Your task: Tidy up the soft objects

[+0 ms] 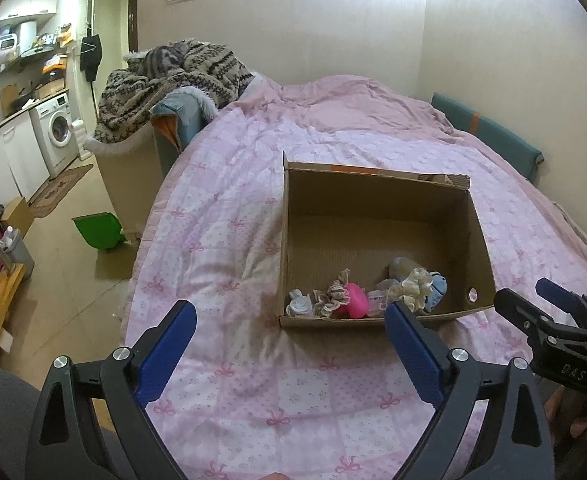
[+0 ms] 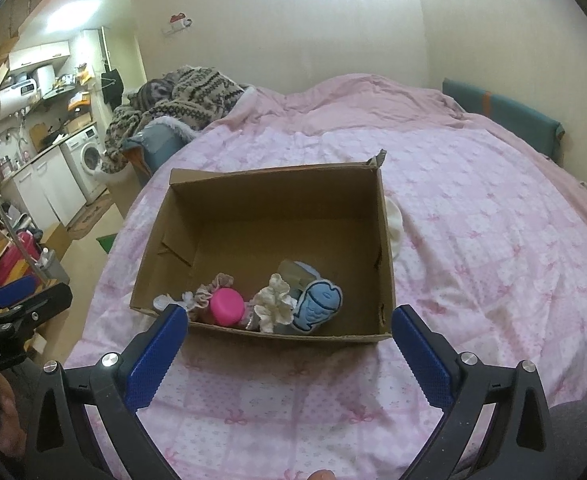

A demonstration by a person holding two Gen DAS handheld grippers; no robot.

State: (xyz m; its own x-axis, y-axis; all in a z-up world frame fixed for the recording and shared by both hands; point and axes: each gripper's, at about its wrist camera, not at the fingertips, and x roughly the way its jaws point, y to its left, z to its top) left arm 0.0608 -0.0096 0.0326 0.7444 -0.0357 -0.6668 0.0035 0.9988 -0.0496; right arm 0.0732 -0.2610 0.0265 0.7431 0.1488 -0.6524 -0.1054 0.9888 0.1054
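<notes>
An open cardboard box (image 1: 373, 196) (image 2: 277, 192) sits on the pink bedspread. Along its near wall lie a pink soft toy (image 1: 353, 300) (image 2: 226, 306), a blue fish plush (image 2: 317, 306), a cream frilly scrunchie (image 2: 273, 304) (image 1: 411, 286) and a white rolled sock (image 1: 299, 305). My left gripper (image 1: 291, 312) hovers open in front of the box's near wall, with nothing between its blue pads. My right gripper (image 2: 289, 314) stands open too, just before the same wall, and holds nothing. A white cloth (image 2: 395, 224) lies outside the box against its right wall.
A heap of patterned knit blankets (image 1: 173, 76) rests on a chair at the bed's far left corner. The bed's left edge drops to a tiled floor with a green dustpan (image 1: 99, 230). A teal cushion (image 1: 489, 132) leans on the far right wall. Kitchen units stand far left.
</notes>
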